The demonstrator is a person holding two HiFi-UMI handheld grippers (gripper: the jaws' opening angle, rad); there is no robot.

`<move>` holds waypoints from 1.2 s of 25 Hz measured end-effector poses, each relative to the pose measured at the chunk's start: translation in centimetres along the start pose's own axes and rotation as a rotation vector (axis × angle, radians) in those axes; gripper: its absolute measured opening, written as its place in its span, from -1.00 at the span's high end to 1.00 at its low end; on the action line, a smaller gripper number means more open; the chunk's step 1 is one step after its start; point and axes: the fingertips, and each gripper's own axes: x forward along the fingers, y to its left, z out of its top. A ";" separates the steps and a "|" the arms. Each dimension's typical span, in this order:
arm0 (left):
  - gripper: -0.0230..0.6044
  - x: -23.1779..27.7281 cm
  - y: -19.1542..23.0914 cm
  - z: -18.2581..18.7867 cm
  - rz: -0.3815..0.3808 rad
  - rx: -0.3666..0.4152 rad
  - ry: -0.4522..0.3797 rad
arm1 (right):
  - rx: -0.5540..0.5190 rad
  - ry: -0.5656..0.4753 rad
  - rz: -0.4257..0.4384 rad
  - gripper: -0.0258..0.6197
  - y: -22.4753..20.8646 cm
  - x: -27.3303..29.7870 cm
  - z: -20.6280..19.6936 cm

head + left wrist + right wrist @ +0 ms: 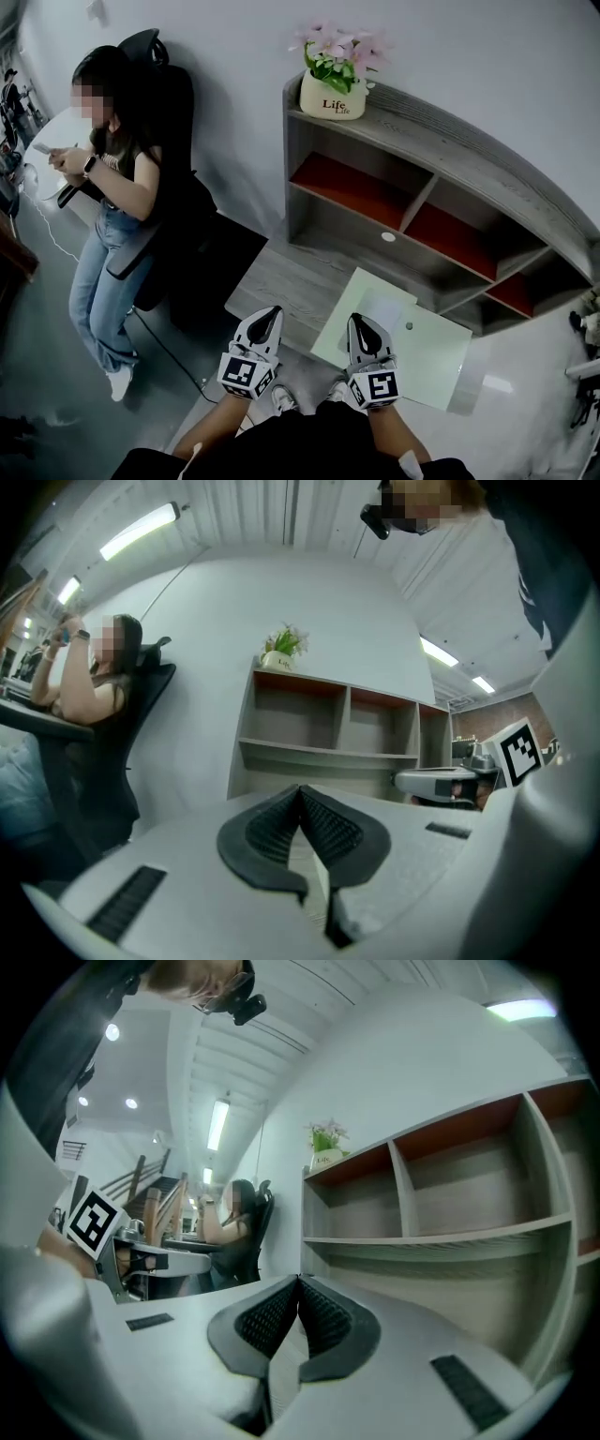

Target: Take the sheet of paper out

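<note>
A pale green folder (427,352) lies flat on the grey desk (281,281) in front of the shelf unit, with a white sheet of paper (382,305) showing at its far left part. My right gripper (361,323) hovers over the folder's near left edge, jaws shut, nothing between them. Left of the folder, my left gripper (269,314) is over bare desk, also shut and empty. In the left gripper view the pads (323,827) meet at the tip. The right gripper view shows its pads (319,1321) closed too; the folder is hidden in both gripper views.
A grey shelf unit (412,211) with red-backed compartments stands at the desk's rear, with a flower pot (333,94) on top. A person (112,178) sits in a black chair to the left, off the desk. The desk's near edge runs just under my grippers.
</note>
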 end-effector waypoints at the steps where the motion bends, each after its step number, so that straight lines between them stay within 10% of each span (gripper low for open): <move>1: 0.90 0.7 -0.4 0.1 -0.016 -0.003 0.001 | 0.000 0.004 -0.009 0.85 -0.5 0.0 -0.1; 21: 0.90 9.8 -5.9 -0.8 -0.153 0.024 0.041 | 0.021 0.132 -0.052 0.85 -9.8 -2.1 -4.6; 30: 0.90 11.0 -7.6 -3.8 -0.147 0.044 0.113 | 0.232 0.284 -0.203 0.85 -14.4 -5.8 -10.9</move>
